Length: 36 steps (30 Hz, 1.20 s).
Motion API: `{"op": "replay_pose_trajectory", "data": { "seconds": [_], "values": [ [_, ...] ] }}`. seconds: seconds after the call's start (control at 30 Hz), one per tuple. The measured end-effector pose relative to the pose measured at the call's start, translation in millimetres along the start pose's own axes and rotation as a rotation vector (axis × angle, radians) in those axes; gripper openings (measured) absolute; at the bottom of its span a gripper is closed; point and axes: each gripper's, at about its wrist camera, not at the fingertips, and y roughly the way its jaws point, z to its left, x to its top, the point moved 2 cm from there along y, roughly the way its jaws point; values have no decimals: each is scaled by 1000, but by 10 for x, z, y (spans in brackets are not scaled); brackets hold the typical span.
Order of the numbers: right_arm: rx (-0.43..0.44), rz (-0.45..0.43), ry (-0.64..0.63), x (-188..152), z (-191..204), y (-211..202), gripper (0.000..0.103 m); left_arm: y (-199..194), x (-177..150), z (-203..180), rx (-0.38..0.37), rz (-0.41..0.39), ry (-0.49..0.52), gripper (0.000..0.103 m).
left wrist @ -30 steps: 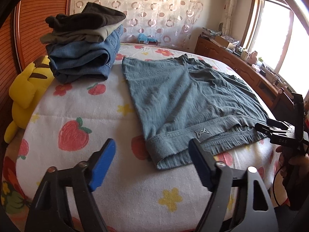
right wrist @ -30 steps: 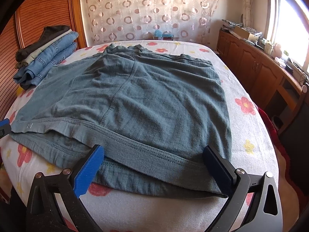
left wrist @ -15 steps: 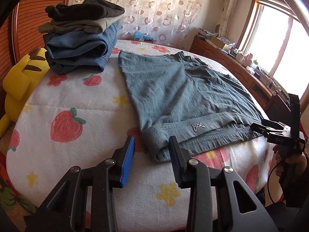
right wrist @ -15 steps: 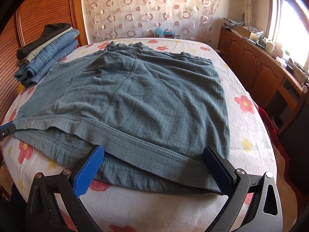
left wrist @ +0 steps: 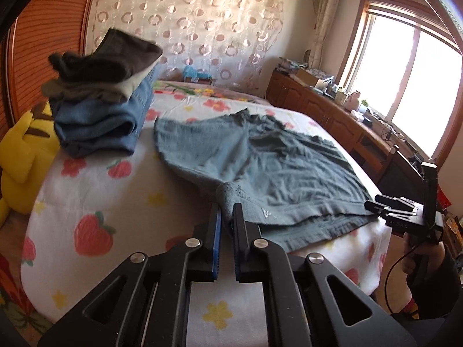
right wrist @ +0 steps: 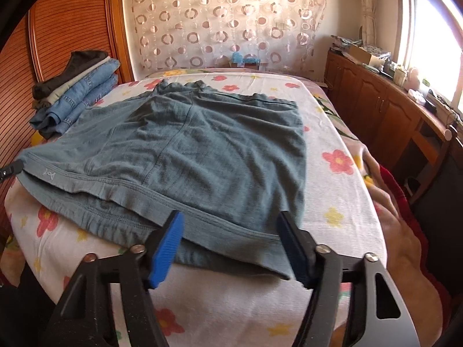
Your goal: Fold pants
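Grey-blue shorts [right wrist: 202,150] lie flat on the flowered bed [right wrist: 332,133], waistband toward me. My left gripper [left wrist: 227,217] is shut on the waistband's left corner [left wrist: 230,192], which bunches up between the blue pads. My right gripper [right wrist: 231,237] is partly open, its fingers straddling the waistband's right end, with cloth between them but not pinched. The right gripper also shows in the left wrist view [left wrist: 405,217], and the left gripper's tip shows at the right wrist view's left edge [right wrist: 10,169].
A stack of folded jeans and dark pants [left wrist: 104,101] sits at the bed's far left. A yellow plush toy [left wrist: 20,156] lies beside it. A wooden cabinet [right wrist: 390,110] runs along the right under the window. A red blanket [right wrist: 405,190] hangs off the bed's right side.
My left gripper has moved forward and closed on the waistband's left corner, lifting it slightly. My right gripper's fingers have narrowed around the waistband's right end.
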Motion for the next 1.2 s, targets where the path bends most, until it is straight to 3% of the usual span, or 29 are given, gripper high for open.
{"op": "replay_pose_trajectory", "data": {
  "seconds": [0.17,0.7,0.97,1.2],
  "values": [
    [-13,4,24,-30,-131,-26,52,25,223,-227,-40,-24,45,7],
    [-9,-48,61,-30,-399,-109,52,487,759,-1252,-189,-14,235,7],
    [-14,-68,74,-29,-561,-161,52,647,837,-1776,-273,19,307,7],
    [-11,-76,85,-55,-618,-207,52,837,733,-1919,-297,82,318,7]
  ]
}}
